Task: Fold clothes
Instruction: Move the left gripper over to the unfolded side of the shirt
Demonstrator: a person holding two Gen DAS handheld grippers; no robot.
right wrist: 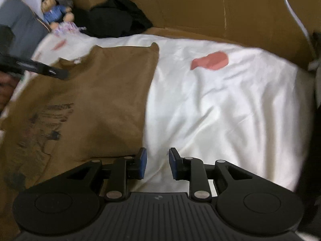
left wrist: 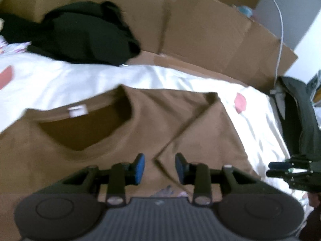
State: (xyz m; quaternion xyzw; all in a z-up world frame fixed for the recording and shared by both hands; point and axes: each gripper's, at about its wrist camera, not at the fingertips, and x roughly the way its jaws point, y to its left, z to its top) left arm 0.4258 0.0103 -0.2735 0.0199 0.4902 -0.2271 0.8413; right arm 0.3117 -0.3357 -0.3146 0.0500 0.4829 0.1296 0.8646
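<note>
Left wrist: left gripper (left wrist: 160, 167) open over brown shirt (left wrist: 124, 140) (sleeve folded) — right gripper (right wrist: 157, 163) open.

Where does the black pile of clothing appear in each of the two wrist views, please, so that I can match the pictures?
Left wrist view: the black clothing pile lies at upper left, beyond the brown T-shirt, against the cardboard wall.
Right wrist view: the pile sits at top, left of centre, beside a small doll.
Shared landmark: the red patch on the white sheet, right of the T-shirt.
</note>
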